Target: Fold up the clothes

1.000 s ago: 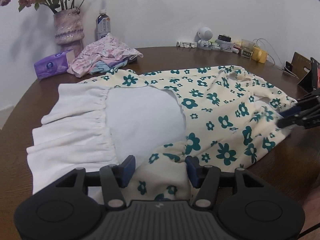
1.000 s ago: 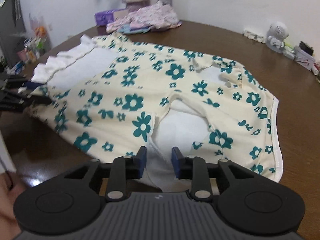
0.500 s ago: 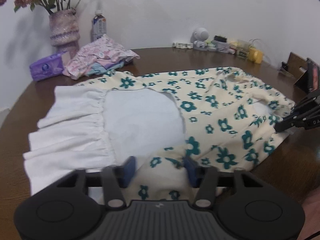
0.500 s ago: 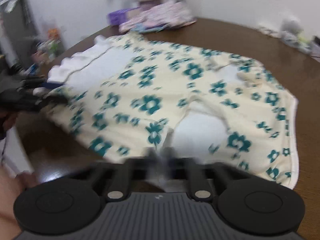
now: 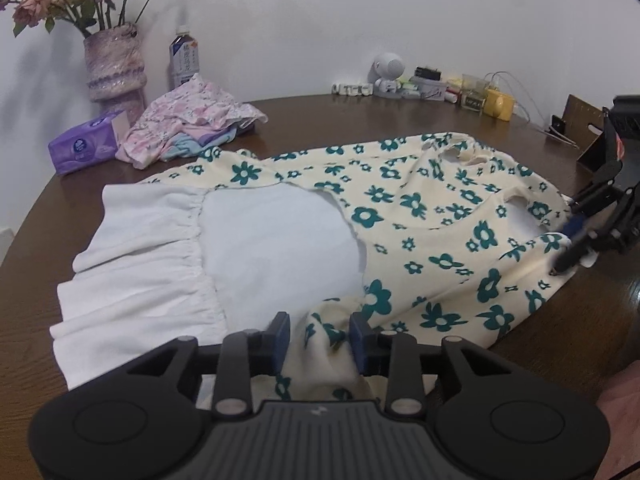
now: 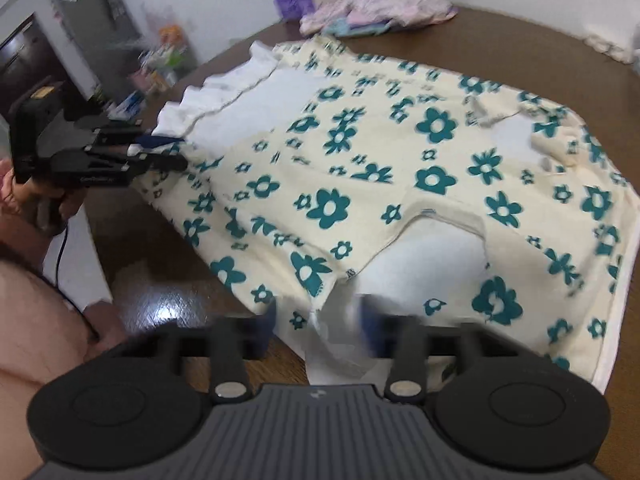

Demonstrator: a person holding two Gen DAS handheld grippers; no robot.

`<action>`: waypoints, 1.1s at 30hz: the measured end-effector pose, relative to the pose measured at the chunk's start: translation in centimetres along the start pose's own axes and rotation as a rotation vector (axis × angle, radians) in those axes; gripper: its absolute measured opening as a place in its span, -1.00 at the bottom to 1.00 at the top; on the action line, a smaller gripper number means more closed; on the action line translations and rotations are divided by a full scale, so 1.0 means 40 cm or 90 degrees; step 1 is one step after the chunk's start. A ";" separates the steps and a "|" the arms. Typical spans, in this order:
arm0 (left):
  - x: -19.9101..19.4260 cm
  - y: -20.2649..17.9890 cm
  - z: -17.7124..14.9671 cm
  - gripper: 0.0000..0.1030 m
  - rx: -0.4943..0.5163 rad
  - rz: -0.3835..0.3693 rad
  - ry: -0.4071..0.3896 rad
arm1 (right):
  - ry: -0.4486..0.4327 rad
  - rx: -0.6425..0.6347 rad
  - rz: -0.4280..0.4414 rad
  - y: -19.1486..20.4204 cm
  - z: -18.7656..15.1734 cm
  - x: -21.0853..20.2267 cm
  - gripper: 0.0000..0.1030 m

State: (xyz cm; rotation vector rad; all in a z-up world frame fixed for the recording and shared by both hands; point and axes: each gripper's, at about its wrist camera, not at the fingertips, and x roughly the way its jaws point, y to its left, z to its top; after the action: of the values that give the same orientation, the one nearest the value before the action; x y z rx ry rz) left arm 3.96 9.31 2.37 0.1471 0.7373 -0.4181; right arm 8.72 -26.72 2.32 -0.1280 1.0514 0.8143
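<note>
Item: floral dress [image 5: 420, 216], cream with teal flowers, white ruffled skirt, lying flat on a round brown table [image 5: 304, 116].

Lie: its long axis runs across the person's front, ruffle toward the left hand, neck and sleeves toward the right. The near long edge hangs at the table's edge, just ahead of both tools.

Left gripper [image 5: 318, 334]: at the near edge by the waist. A bunched fold of flowered cloth sits between the pads; the jaws are easing apart but still touch it on both sides.

Right gripper [image 6: 318, 320]: at the near edge by the sleeve end. The picture is blurred here; jaws judged clenched on a pinch of white lining and hem.

Judgement: each hand is nearest its own end, so the likely fold carries the near edge away toward the far edge.

Also present: folded pile of clothes [image 5: 192, 120], tissue pack [image 5: 86, 146], vase [image 5: 114, 66].
</note>
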 end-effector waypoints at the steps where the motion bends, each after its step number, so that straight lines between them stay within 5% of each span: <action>1: 0.001 0.000 0.002 -0.40 -0.003 0.003 0.003 | 0.020 -0.002 0.025 -0.005 0.009 0.002 -0.95; 4: 0.004 0.000 0.007 -0.37 -0.011 0.010 0.013 | 0.063 -0.079 0.063 0.024 0.004 -0.014 -0.95; 8: 0.001 -0.008 0.019 -0.33 -0.002 0.021 0.026 | 0.056 -0.045 0.029 0.001 0.008 -0.008 -0.78; 10: -0.015 -0.013 0.030 -0.33 0.008 0.015 0.016 | 0.018 0.001 0.007 -0.014 0.005 -0.018 -0.06; 11: -0.024 -0.016 0.038 -0.33 0.012 0.006 0.007 | -0.004 0.028 0.001 -0.022 0.002 -0.026 0.01; 15: -0.023 -0.033 0.087 -0.22 0.030 -0.035 -0.019 | -0.091 0.194 0.028 -0.062 -0.005 -0.031 0.01; 20: 0.064 -0.078 0.161 -0.04 0.091 -0.044 0.008 | -0.151 0.280 -0.121 -0.078 0.023 -0.003 -0.08; 21: 0.093 -0.082 0.174 -0.04 0.090 -0.044 0.017 | -0.157 0.289 -0.135 -0.083 0.028 0.001 -0.16; 24: 0.176 -0.089 0.196 -0.09 0.078 -0.051 0.041 | -0.159 0.290 -0.166 -0.077 0.036 0.024 -0.93; 26: 0.217 -0.090 0.196 -0.51 0.085 -0.055 0.058 | -0.151 0.279 -0.185 -0.067 0.033 0.025 -0.94; 28: 0.218 -0.083 0.199 -0.51 0.083 -0.061 0.062 | -0.144 0.268 -0.205 -0.056 0.030 0.027 -0.91; 30: 0.187 -0.065 0.218 -0.36 0.081 -0.075 0.043 | -0.120 0.275 -0.192 -0.053 0.034 0.006 -0.75; 32: 0.169 -0.049 0.258 0.07 0.081 -0.054 0.019 | -0.154 0.272 -0.154 -0.050 0.055 -0.046 -0.56; 33: 0.162 -0.041 0.279 0.10 0.082 -0.040 0.007 | -0.171 0.261 -0.172 -0.051 0.083 -0.061 -0.34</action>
State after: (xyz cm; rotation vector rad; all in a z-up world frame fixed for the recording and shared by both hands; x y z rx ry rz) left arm 14.50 2.69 6.19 0.2471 0.7271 -0.5256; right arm 11.85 -27.96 5.44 0.1814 0.9017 0.3492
